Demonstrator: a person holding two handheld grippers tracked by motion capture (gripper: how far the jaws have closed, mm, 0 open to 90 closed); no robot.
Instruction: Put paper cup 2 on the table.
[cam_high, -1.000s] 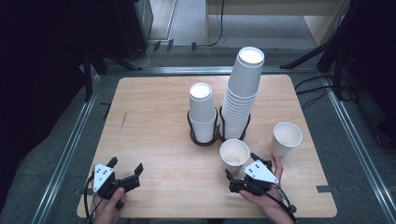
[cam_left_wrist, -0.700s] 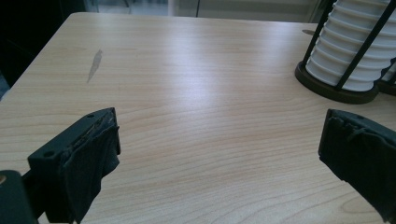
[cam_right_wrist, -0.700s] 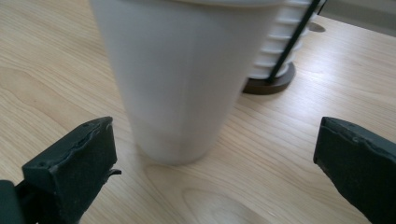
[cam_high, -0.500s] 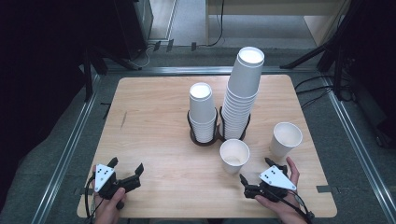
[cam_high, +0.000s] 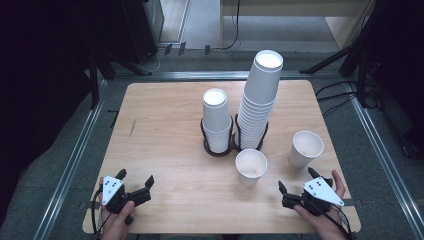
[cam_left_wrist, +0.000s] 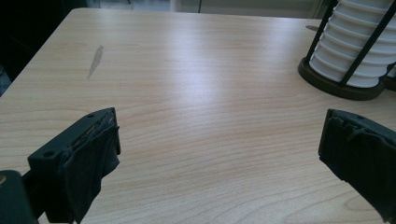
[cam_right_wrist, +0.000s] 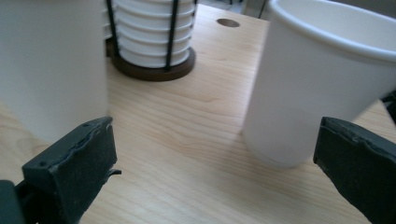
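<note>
Two loose white paper cups stand upright on the wooden table (cam_high: 165, 125): one near the middle (cam_high: 251, 167), one to its right (cam_high: 305, 148). Behind them, black wire holders carry a short cup stack (cam_high: 216, 120) and a tall stack (cam_high: 257, 100). My right gripper (cam_high: 297, 180) is open near the front right edge, apart from both cups; the right gripper view has the open gripper (cam_right_wrist: 217, 154) with one cup at its left (cam_right_wrist: 51, 65) and the other at its right (cam_right_wrist: 317, 84). My left gripper (cam_high: 135, 177) is open and empty at the front left over bare wood (cam_left_wrist: 219, 154).
The holder with the short stack (cam_left_wrist: 348, 51) stands far right of my left jaws. A stack holder (cam_right_wrist: 149, 42) stands beyond my right jaws. A small dark mark (cam_left_wrist: 95, 60) lies on the left of the tabletop. Metal rails and cables surround the table.
My right gripper has drawn back from beside the middle cup, moving right and toward the table's near edge. Both cups stayed in place. The left gripper has not moved.
</note>
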